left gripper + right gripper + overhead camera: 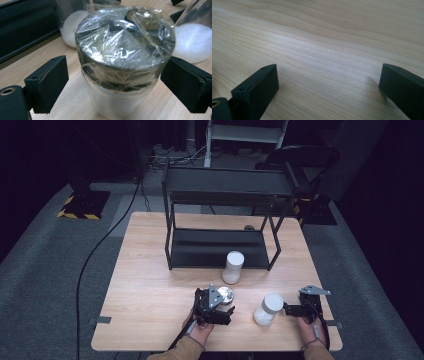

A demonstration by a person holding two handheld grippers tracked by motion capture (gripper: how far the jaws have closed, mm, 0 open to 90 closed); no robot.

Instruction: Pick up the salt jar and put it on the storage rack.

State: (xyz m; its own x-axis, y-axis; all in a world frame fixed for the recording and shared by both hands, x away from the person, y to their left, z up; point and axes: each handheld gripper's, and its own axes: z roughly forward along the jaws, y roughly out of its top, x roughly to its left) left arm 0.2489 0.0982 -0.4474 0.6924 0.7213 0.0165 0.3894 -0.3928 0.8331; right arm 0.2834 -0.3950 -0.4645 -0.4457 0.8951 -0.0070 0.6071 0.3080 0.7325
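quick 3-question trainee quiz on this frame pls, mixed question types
1. True or false: the left gripper is clamped on the film-wrapped metal jar.
2. How many white-capped jars stand on the table? A) one B) two C) three
3. What lies between the right gripper's pads?

Key:
1. False: the jar sits between the pads, with gaps on both sides.
2. B: one white-capped jar by the black rack, another near the right gripper.
3. Bare wood.
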